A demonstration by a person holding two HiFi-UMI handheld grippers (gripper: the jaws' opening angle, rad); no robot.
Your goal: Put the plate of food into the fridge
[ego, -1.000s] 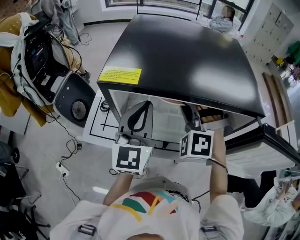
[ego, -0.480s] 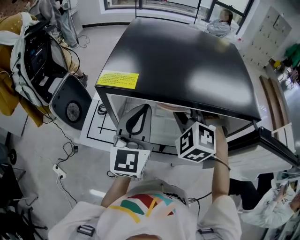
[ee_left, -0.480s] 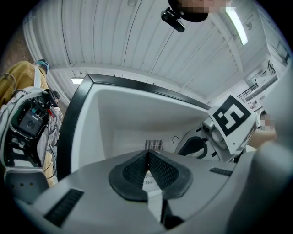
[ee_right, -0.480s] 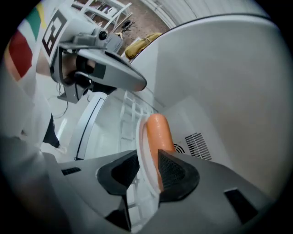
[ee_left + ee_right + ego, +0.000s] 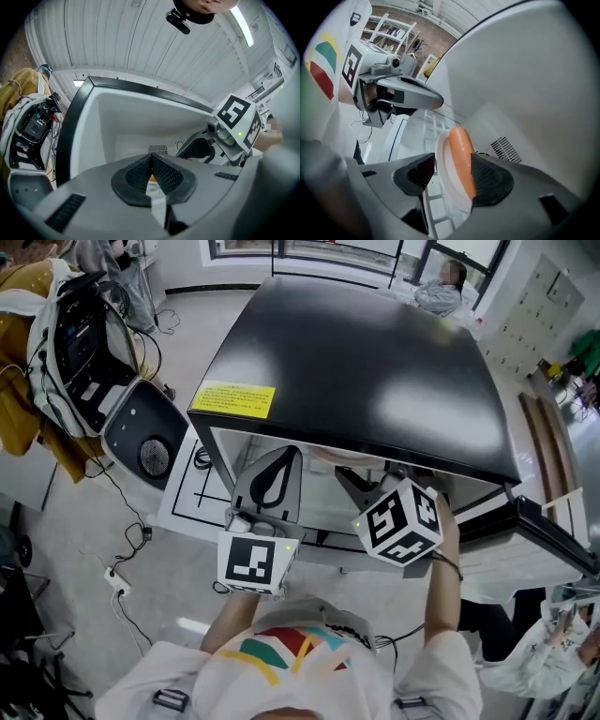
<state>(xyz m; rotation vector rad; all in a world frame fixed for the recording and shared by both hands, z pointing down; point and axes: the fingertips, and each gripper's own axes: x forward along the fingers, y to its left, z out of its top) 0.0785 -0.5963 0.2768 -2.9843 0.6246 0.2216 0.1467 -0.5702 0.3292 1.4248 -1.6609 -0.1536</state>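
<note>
The right gripper (image 5: pixel 457 171) reached into the open black fridge (image 5: pixel 375 362). Its fingers (image 5: pixel 490 176) had just spread wide, with the white plate (image 5: pixel 444 185) and its sausage (image 5: pixel 461 152) between them inside the white compartment, one finger clear of the rim. The left gripper (image 5: pixel 151 172) hovered at the opening, fingers pressed together and empty.

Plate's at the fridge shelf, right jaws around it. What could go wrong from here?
The right hand-held gripper has just been opening its jaws, with the plate and its sausage between them; pulling out askew could snag the rim and drag or tip it.
The sausage sits near one pad and could get nudged off.
The shut left hand-held gripper is close by at the fridge opening; the two might bump.
</note>
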